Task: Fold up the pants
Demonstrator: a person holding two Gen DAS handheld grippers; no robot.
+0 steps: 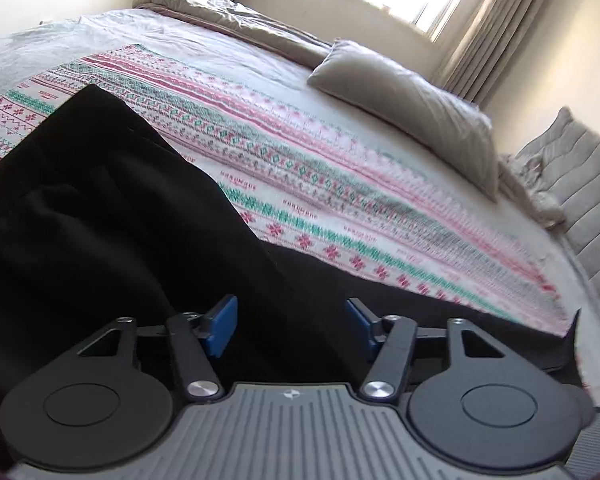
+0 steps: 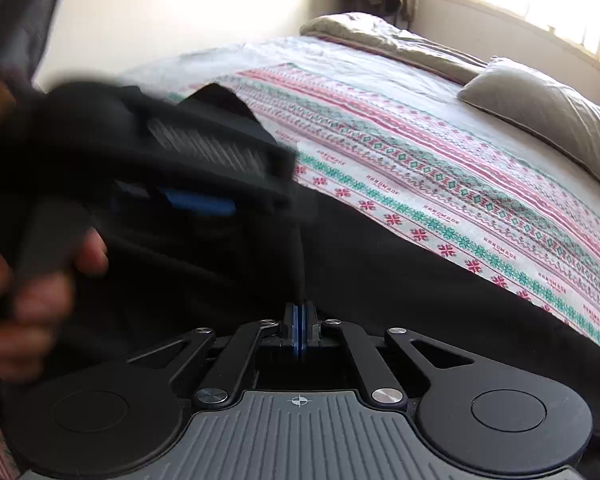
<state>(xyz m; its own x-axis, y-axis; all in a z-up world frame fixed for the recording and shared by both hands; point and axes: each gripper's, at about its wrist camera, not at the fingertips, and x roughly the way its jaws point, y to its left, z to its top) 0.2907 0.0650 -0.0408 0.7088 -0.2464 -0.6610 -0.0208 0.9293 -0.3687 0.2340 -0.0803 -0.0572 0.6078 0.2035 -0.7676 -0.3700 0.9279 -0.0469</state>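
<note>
Black pants (image 1: 112,208) lie on a patterned red, green and white blanket (image 1: 320,168) on the bed, waistband with a button at the left. My left gripper (image 1: 292,322) is open, its blue pads apart just above the black cloth, holding nothing. In the right wrist view my right gripper (image 2: 299,330) is shut on a raised fold of the pants (image 2: 380,280), which rises from between its pads. The left gripper (image 2: 188,200) shows there too, blurred, held by a hand at the left, over the pants.
A grey pillow (image 1: 412,108) lies at the right of the bed, a rumpled duvet (image 1: 220,8) at the far end. A padded grey seat (image 1: 580,184) stands at the far right. A window with curtains (image 1: 496,20) is behind.
</note>
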